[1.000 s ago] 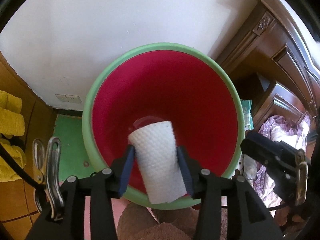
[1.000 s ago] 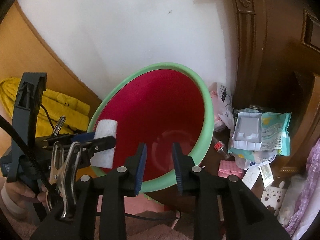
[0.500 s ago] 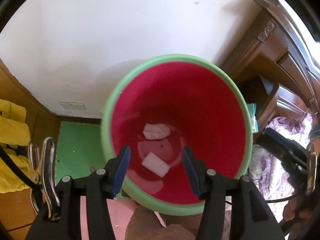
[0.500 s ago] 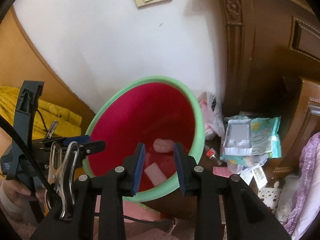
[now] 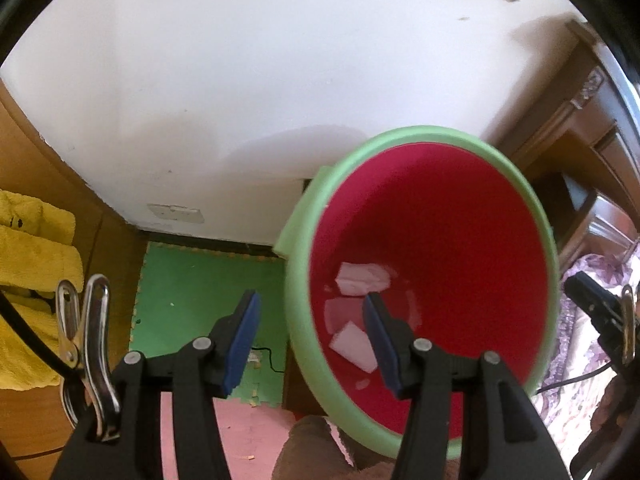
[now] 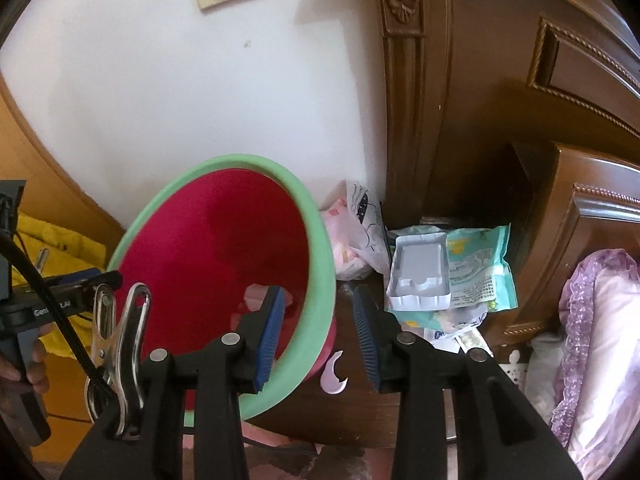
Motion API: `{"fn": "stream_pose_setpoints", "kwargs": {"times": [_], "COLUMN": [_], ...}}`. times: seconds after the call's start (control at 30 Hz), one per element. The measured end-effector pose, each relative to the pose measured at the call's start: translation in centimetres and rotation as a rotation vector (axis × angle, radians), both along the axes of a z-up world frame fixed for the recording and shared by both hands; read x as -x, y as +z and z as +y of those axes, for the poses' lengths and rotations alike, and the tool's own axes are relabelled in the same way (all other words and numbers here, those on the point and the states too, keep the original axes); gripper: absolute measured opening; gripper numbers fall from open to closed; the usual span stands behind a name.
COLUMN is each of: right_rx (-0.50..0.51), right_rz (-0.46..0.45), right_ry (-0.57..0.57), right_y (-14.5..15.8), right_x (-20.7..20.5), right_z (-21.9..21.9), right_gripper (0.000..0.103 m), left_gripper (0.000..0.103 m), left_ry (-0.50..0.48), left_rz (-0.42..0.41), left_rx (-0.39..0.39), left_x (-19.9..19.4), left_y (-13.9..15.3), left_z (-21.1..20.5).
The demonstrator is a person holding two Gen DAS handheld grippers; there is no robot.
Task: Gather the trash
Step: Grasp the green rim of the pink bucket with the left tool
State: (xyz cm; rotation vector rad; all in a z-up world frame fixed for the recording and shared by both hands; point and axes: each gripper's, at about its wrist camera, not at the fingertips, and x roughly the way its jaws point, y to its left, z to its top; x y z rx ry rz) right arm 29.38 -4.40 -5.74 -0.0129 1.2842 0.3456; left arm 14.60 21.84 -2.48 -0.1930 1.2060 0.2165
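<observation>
The bin (image 5: 297,280) has a green rim and a red inside, and it tilts toward me. Two white paper pieces, one (image 5: 362,278) further in and one (image 5: 354,346) nearer, lie on its bottom. My left gripper (image 5: 312,340) is open and empty, its fingers straddling the bin's left rim from above. In the right wrist view my right gripper (image 6: 318,330) has nothing in it and its jaws are opening. The bin's right rim (image 6: 320,264) shows in the gap below them, untouched. A pale crescent scrap (image 6: 334,374) lies beside the bin. The left gripper (image 6: 92,278) shows at the far left.
Right of the bin lies a heap: a plastic bag (image 6: 356,240), a white plastic tray (image 6: 420,272) and a teal wipes packet (image 6: 480,268). Dark wooden furniture (image 6: 500,120) stands behind it. A green floor mat (image 5: 200,292) and a yellow cloth (image 5: 28,280) lie left of the bin.
The left gripper let go of the white paper, which now lies in the bin, then moved left across the rim. The right gripper's jaws widened and its view swung right.
</observation>
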Motion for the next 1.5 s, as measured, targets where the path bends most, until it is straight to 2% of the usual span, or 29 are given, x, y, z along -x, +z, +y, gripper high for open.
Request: {"fn": "stream_pose_setpoints", "kwargs": {"times": [0.27, 0.53, 0.73, 0.77, 0.87, 0.93, 0.97, 1.13, 1.3, 1.5], "right_rx": [0.021, 0.020, 0.028, 0.029, 0.028, 0.037, 0.046, 0.068, 0.080, 0.098], "right_rz": [0.019, 0.055, 0.044, 0.047, 0.054, 0.052, 0.049, 0.040, 0.023, 0.018], "right_ry": [-0.012, -0.016, -0.026, -0.029, -0.040, -0.049, -0.055, -0.078, -0.092, -0.121], "right_y": [-2.2, -3.7, -4.3, -4.4, -4.6, -4.7, -4.7, -4.8, -4.4, -4.1], "right_x": [-1.2, -1.4, -1.5, -1.6, -1.7, -1.8, -1.7, -1.7, -1.0, 0.7], "right_z": [0.5, 1.1, 1.5, 1.5, 1.7, 1.8, 1.8, 1.9, 2.3, 2.5], "right_gripper": [0.037, 0.037, 0.034, 0.031, 0.026, 0.024, 0.021, 0.019, 0.019, 0.018], "left_gripper": [0.056, 0.056, 0.055, 0.054, 0.042, 0.030, 0.028, 0.024, 0.022, 0.022], "left_ry": [-0.006, -0.040, -0.078, -0.084, -0.107, -0.120, -0.134, -0.181, -0.158, -0.165], "left_rz": [0.049, 0.073, 0.079, 0.084, 0.093, 0.088, 0.076, 0.068, 0.082, 0.057], "left_rx": [0.012, 0.051, 0.058, 0.066, 0.079, 0.070, 0.066, 0.036, 0.060, 0.054], "left_x": [-1.6, -2.3, -2.7, -2.8, -3.0, -2.9, -2.9, -2.8, -2.3, -0.7], "left_y": [-2.5, -4.0, -4.7, -5.0, -5.5, -5.7, -5.6, -5.5, -5.5, -4.8], "left_z": [1.3, 1.3, 1.4, 1.4, 1.3, 1.2, 1.1, 0.5, 1.1, 0.9]}}
